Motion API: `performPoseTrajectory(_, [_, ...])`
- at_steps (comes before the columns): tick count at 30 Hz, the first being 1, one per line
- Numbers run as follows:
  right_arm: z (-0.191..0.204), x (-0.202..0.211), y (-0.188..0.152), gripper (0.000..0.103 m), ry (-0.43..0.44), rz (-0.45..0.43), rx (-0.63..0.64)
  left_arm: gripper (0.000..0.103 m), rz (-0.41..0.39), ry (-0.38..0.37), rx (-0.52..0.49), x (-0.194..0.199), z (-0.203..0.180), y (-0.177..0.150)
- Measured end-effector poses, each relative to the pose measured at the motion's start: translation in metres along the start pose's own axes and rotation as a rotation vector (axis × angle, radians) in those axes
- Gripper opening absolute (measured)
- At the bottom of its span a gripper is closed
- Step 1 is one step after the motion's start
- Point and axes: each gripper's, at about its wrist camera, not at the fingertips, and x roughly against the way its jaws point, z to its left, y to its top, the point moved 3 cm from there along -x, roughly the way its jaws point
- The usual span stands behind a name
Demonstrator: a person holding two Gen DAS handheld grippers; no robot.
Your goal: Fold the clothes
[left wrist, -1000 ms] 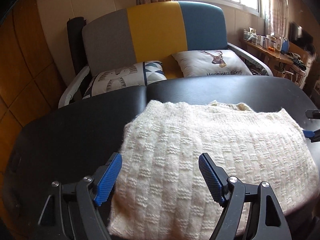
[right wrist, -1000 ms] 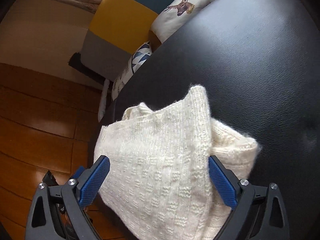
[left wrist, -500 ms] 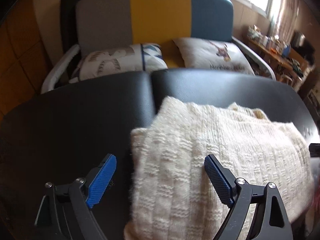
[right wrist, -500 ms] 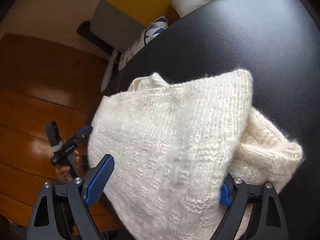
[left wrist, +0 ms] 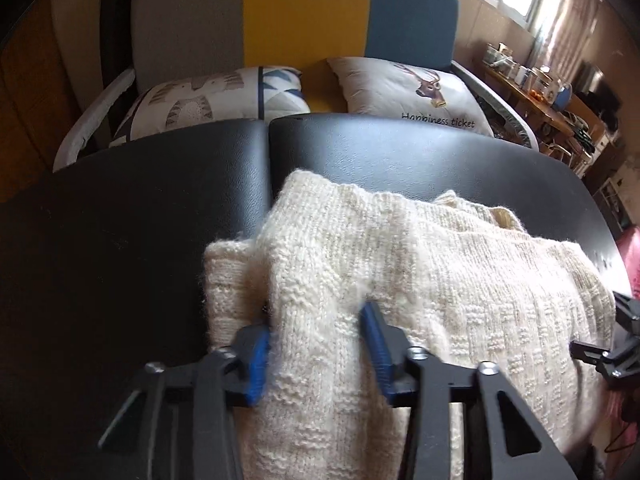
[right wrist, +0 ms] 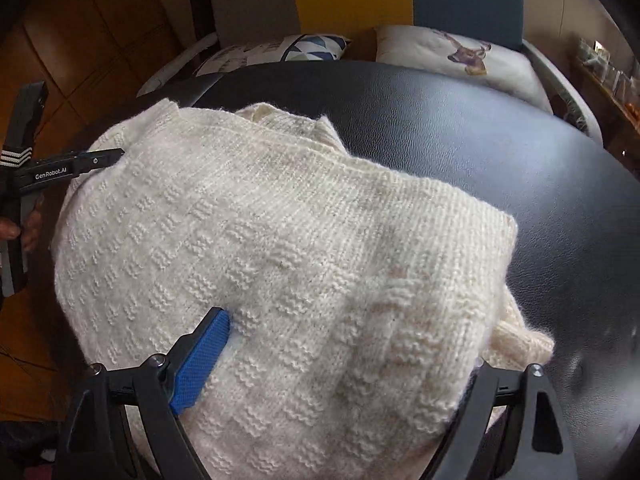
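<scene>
- We see the cream knitted sweater (left wrist: 420, 280), folded into a thick pile, lying on the black padded surface (left wrist: 132, 240) at its near edge, with part of the knit hanging past that edge toward the cameras.
- Our left gripper (left wrist: 316, 344) has its blue-padded fingers (left wrist: 374, 332) drawn in on a bunched fold at the sweater's left end; the knit fills the gap between them, so it is gripping the sweater.
- Our right gripper (right wrist: 332, 360) sits at the sweater's right end. Its left blue pad (right wrist: 200, 364) lies against the fabric, but the other finger is buried under the knit, and the fingers stand wide apart; we cannot tell whether they hold the fabric.
- In the right wrist view, the left gripper comes in from the left side, touching the sweater's far end, with a hand (right wrist: 24, 228) around its handle.
- A seam (left wrist: 266, 168) splits the black surface into two pads.
- Beyond its far edge stands a grey, yellow and blue sofa (left wrist: 304, 12) with a patterned cushion (left wrist: 216, 100) and a deer cushion (left wrist: 412, 96).
</scene>
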Motion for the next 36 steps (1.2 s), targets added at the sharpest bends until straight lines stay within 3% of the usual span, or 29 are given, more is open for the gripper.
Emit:
performPoseTrajectory(1, [0.004, 0.005, 0.0, 0.07, -0.016, -0.028, 0.02, 0.017, -0.014, 0.014, -0.017, 0.002, -0.003, -0.001])
performPoseTrajectory(3, [0.008, 0.01, -0.001, 0.058, -0.043, -0.064, 0.041, 0.015, -0.043, 0.031, -0.035, 0.007, -0.007, -0.002])
performPoseTrajectory(5, [0.006, 0.016, -0.001, 0.031, -0.065, -0.091, 0.03, 0.013, -0.072, 0.035, -0.019, 0.013, -0.005, -0.003])
performPoseTrajectory(8, [-0.002, 0.034, -0.002, 0.019, -0.054, -0.144, -0.003, 0.012, -0.143, -0.004, 0.045, 0.034, 0.002, -0.006])
performPoseTrajectory(12, [-0.001, 0.065, -0.013, 0.018, 0.073, -0.196, 0.012, 0.012, -0.256, -0.118, 0.089, 0.082, 0.009, -0.023])
performPoseTrajectory(16, [0.01, 0.104, -0.044, 0.018, 0.245, -0.198, 0.056, 0.012, -0.326, -0.219, 0.127, 0.128, 0.018, -0.063])
performPoseTrajectory(20, [0.032, 0.106, -0.1, 0.018, 0.365, 0.028, 0.188, 0.013, -0.317, -0.252, 0.15, 0.15, 0.028, -0.12])
performPoseTrajectory(23, [0.028, 0.084, -0.143, 0.018, 0.313, 0.257, 0.228, 0.013, -0.251, -0.229, 0.206, 0.15, 0.043, -0.164])
performPoseTrajectory(25, [0.015, 0.077, -0.159, 0.018, 0.277, 0.333, 0.195, 0.014, -0.19, -0.192, 0.256, 0.144, 0.057, -0.192])
performPoseTrajectory(27, [-0.006, 0.081, -0.152, 0.019, 0.278, 0.305, 0.083, 0.016, -0.133, -0.16, 0.304, 0.14, 0.07, -0.214])
performPoseTrajectory(30, [-0.03, 0.098, -0.117, 0.029, 0.272, 0.164, -0.048, 0.028, -0.116, -0.149, 0.41, 0.146, 0.094, -0.232])
performPoseTrajectory(33, [-0.04, 0.102, -0.077, 0.034, 0.228, 0.053, -0.1, 0.033, -0.168, -0.126, 0.52, 0.165, 0.117, -0.241])
performPoseTrajectory(36, [-0.046, 0.078, -0.046, 0.036, 0.12, 0.07, -0.143, 0.038, -0.273, -0.077, 0.51, 0.184, 0.123, -0.215])
